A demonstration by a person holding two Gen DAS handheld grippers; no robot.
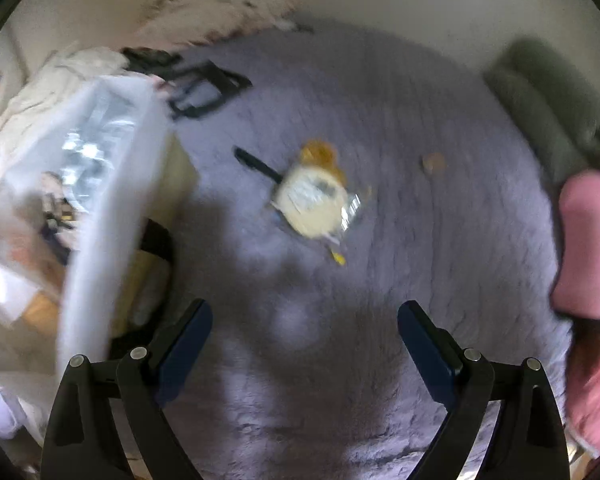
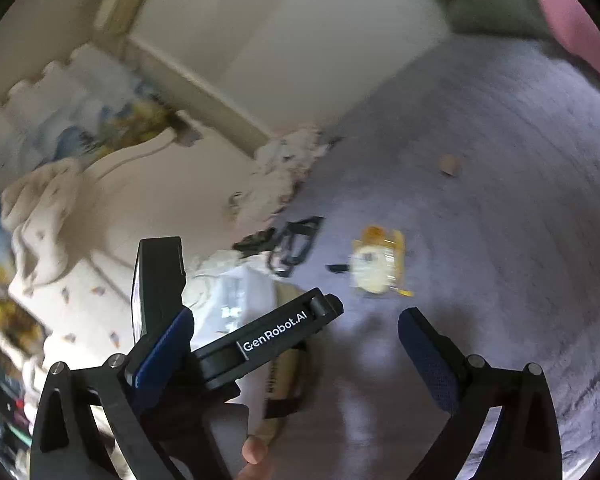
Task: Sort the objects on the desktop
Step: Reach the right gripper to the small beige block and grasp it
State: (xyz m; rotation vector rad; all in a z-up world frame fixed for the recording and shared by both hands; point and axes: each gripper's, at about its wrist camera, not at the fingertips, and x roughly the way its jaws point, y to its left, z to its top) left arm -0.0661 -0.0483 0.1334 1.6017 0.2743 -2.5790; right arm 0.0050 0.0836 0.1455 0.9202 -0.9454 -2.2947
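A: The left gripper is hanging over the grey blanket with its fingers spread wide and nothing between them; the snack packet is lying in the middle of the blanket, well ahead of the tips, and a black pen is poking out from under its far-left edge.

B: The right gripper is also standing released and empty; its view is showing what the left one is not: the body of the left gripper, marked with white lettering, crossing in front of its left finger, and a fingertip of the person at the bottom edge.

A: The left view is giving the clear plastic box instead, filling the near left side with blurred things inside it; its wall is sitting just left of the left finger.

B: A small brown lump is lying far right of the packet, well apart from it; a black strap buckle is lying far left, near the blanket's edge.

A: The blanket between the fingers and the packet is lying bare; a pink cloth is crowding the right edge; a green cushion is sitting at the far right; white bedding is heaped at the far edge.
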